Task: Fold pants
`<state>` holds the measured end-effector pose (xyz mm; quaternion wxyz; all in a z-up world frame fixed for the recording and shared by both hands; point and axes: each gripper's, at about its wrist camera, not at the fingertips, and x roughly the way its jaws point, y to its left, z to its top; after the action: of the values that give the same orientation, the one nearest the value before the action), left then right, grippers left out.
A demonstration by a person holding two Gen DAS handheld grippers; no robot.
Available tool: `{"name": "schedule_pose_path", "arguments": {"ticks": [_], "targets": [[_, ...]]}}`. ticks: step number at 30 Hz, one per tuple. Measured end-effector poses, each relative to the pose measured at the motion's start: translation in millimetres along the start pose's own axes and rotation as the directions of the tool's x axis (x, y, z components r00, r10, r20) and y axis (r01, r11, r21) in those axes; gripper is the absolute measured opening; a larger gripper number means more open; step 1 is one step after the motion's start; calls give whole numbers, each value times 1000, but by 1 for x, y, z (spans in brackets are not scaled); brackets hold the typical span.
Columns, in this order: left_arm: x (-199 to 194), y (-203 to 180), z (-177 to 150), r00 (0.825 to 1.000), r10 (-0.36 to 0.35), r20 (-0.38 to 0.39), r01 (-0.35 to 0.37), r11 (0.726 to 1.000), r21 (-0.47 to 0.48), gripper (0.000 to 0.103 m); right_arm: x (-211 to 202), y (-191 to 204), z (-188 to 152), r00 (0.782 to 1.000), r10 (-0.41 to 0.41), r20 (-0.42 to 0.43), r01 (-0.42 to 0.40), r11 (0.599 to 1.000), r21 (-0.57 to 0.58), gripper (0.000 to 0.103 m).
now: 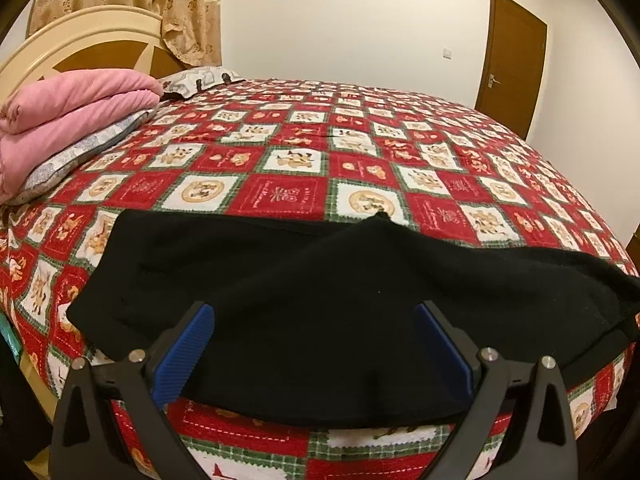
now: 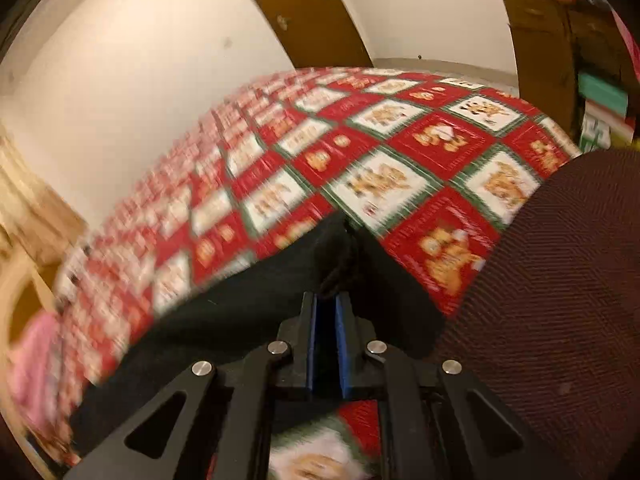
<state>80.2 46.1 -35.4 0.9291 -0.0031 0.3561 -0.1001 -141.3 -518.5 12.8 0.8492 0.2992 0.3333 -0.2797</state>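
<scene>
Pants (image 1: 320,312), black, lie along the bed's (image 1: 360,152) near edge on its red patchwork cover, whose printed writing is unreadable. The left gripper (image 1: 314,312) stands spread above them, while the right gripper (image 2: 331,298) is pressed together, pinching a raised fold of the pants.

Black hand-held gripper (image 1: 314,308), blue ribbed pads (image 1: 184,354), silver pins.

The right tongs (image 2: 330,300) stand pinched together, the blue pads nearly touching, and a bunched fold of the black pants (image 2: 256,304) sits at their tips. The pants spread away to the left of the tongs and just past them on the right. Beyond the tips the red, white and green patchwork bedspread (image 2: 360,152) runs back to a pale wall (image 2: 132,64). A brown ribbed fabric (image 2: 560,300) fills the space right of the tongs. The view is blurred.
</scene>
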Motion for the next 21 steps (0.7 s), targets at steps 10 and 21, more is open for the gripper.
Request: {"name": "schedule_pose_path", "arguments": {"ticks": [10, 21], "targets": [[-8, -18, -1, 1000, -30, -2, 30, 998, 59, 102, 29, -21, 1, 961, -276, -17, 272, 955, -118, 9], [-29, -81, -16, 951, -309, -17, 306, 930, 204, 102, -1, 28, -52, 938, 333, -100, -328, 943, 60, 60]]}}
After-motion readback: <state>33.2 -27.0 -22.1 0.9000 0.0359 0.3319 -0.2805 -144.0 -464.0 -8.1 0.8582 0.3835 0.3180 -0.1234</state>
